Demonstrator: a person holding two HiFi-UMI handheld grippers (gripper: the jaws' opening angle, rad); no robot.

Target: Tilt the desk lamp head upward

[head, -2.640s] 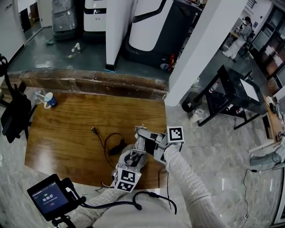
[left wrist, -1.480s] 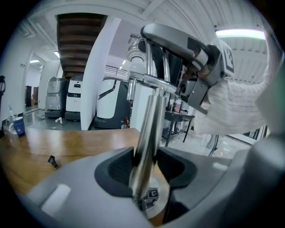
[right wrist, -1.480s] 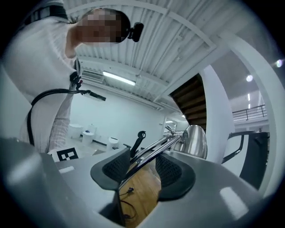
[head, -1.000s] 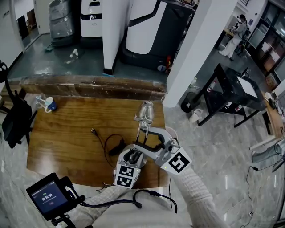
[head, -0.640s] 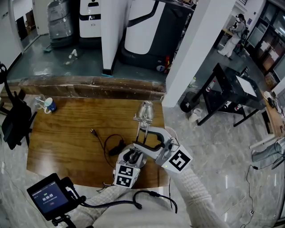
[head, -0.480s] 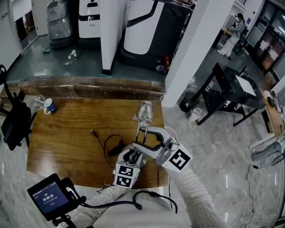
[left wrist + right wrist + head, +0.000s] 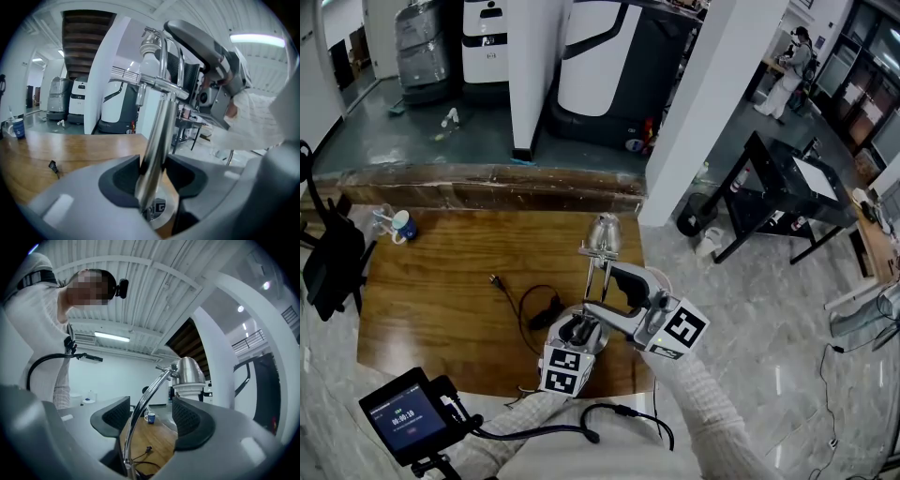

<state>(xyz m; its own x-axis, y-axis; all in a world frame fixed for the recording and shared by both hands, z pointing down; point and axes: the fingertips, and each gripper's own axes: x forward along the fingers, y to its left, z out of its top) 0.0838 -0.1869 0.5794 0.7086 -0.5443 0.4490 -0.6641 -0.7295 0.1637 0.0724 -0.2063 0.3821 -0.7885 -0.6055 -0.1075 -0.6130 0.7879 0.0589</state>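
Head view: one lamp (image 7: 601, 272) stands at the near right of the desk (image 7: 441, 281); its lamp head (image 7: 603, 234), out of sight among my grippers a few seconds ago, now stands clear and tilted up; my left gripper (image 7: 578, 328) is unmoved, low on the post; my right gripper (image 7: 607, 292) has rolled a little; one cup (image 7: 403, 225), one cable (image 7: 528, 302).

Left gripper view: my jaws clench the lamp's post just above its base; the right gripper sits higher up, by the upper arm.

Right gripper view: my jaws have just been opening and stand released; the lamp's arm runs between them, unpressed; the lamp head shows beyond.
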